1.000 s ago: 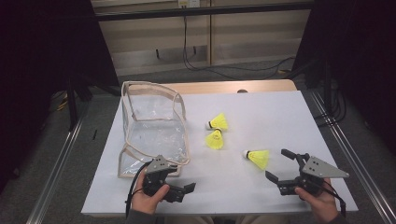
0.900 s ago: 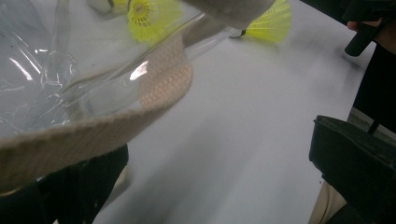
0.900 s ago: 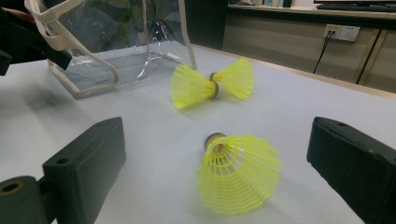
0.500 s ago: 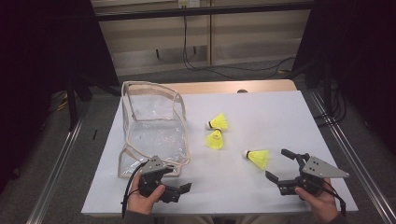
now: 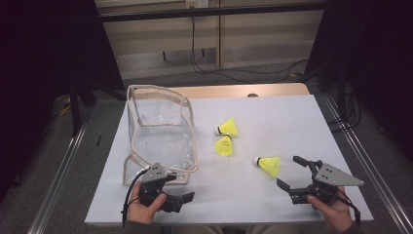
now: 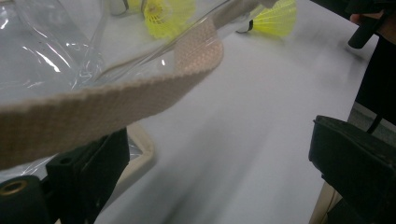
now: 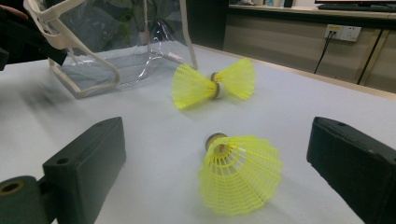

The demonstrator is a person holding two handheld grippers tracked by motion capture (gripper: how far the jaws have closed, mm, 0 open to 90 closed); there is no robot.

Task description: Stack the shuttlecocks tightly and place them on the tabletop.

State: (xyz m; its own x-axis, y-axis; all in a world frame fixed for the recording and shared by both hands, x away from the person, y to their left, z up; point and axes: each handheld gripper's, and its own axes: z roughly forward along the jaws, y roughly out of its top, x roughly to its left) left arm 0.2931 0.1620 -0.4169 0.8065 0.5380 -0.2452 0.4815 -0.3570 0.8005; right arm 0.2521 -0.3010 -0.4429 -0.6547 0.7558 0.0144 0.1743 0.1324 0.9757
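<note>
Our left gripper (image 5: 179,187) has its fingers spread wide with nothing between them, low at the near left of the white table (image 5: 292,126), just at the near edge of the clear bag (image 5: 158,141). In the left gripper view the bag's beige strap (image 6: 107,100) crosses right over the near jaw, so close that we cannot tell whether it touches. The bag itself stands on the left part of the table, a see-through pouch with beige trim, its open mouth facing up.

Moving right, two yellow shuttlecocks lie near the middle of the table, the farther one (image 5: 228,128) and the nearer one (image 5: 224,146) just beside each other; in the right gripper view they sit cork to cork.

Farther right, a third shuttlecock (image 5: 268,165) lies alone on its side, cork toward the bag. Our right gripper (image 5: 292,173) sits just beside it at the near right, fingers also spread wide and empty, framing that shuttlecock (image 7: 240,175) without touching it.
</note>
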